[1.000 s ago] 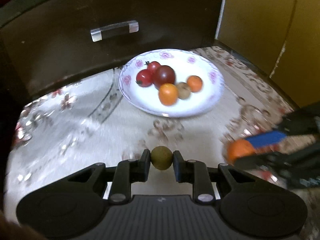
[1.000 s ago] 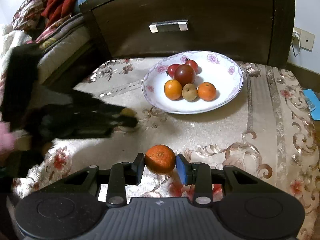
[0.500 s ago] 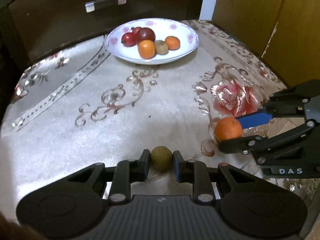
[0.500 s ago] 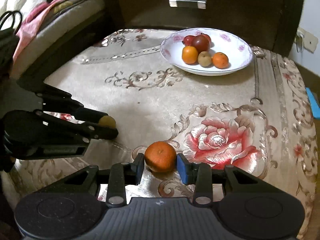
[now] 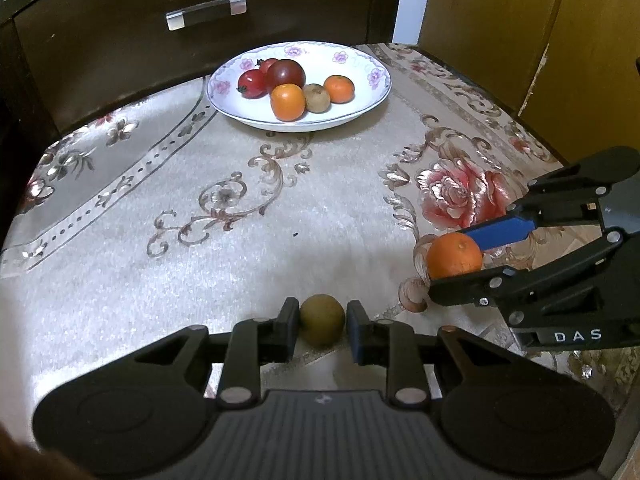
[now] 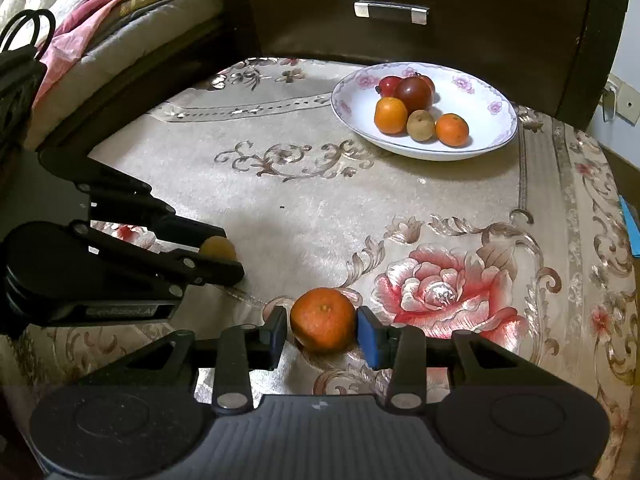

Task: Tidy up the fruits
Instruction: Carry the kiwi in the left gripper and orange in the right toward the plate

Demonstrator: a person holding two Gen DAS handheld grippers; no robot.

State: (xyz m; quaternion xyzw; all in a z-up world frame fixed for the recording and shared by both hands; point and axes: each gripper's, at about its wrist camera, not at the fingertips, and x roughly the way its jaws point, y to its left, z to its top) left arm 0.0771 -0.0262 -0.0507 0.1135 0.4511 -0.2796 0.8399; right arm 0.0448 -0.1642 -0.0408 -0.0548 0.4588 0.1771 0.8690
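Note:
My left gripper [image 5: 322, 320] is shut on a small brownish-green kiwi [image 5: 322, 319] low over the floral cloth; the kiwi also shows in the right wrist view [image 6: 218, 249]. My right gripper [image 6: 322, 330] is shut on an orange tangerine [image 6: 323, 319], also in the left wrist view [image 5: 454, 255] to the right of the kiwi. A white floral plate [image 5: 360, 60] at the far side holds two tangerines, a kiwi, and dark and red tomatoes [image 5: 286, 74]. The plate also appears in the right wrist view [image 6: 488, 96].
A dark wooden drawer front with a metal handle [image 5: 206, 13] stands right behind the plate. A yellow-brown panel [image 5: 500, 20] is at the right. Bedding [image 6: 100, 40] lies to the left. The cloth-covered table's edges fall off left and right.
Both grippers pulled back from the plate a second ago, each holding its fruit. In the last half second they shifted slightly forward; the grips are unchanged.

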